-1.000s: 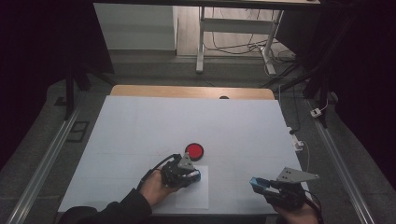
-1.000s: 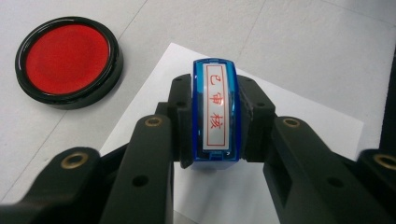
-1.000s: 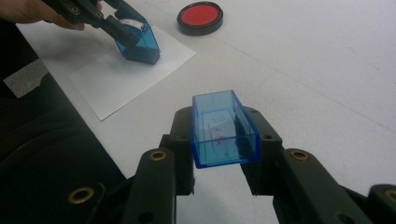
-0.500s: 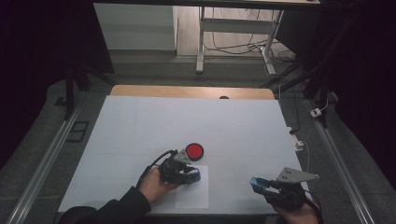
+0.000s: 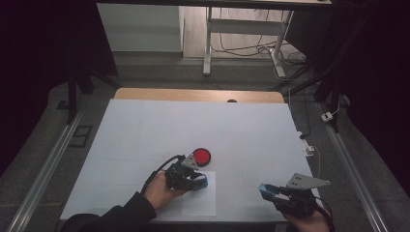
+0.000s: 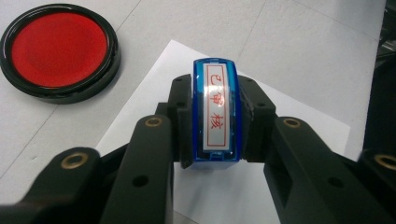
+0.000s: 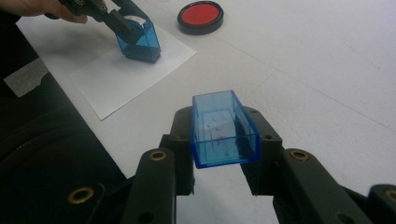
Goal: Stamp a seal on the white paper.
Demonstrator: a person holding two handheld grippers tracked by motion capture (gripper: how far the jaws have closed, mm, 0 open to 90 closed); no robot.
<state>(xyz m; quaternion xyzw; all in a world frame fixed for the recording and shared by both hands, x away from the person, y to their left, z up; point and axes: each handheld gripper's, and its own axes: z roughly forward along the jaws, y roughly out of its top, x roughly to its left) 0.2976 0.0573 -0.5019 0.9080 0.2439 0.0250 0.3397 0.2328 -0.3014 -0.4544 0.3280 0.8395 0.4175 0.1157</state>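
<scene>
Where the left gripper (image 5: 202, 181) sits at about seven o'clock on the table (image 5: 145, 125), its jaws clamp a blue stamp (image 6: 217, 112): translucent blue body, white label with red characters on top. Stamp's base rests on the white paper sheet (image 5: 203, 203). Red ink pad (image 5: 201, 156), round, black-rimmed, lies just beyond at the stamp's eleven o'clock, off the sheet, lid-less. Right gripper (image 5: 265, 189), at five o'clock near the table edge, jaws closed on the stamp's clear blue cap (image 7: 223, 128), hollow, held clear of the surface, well apart from the sheet. Nothing between stamp and paper.
</scene>
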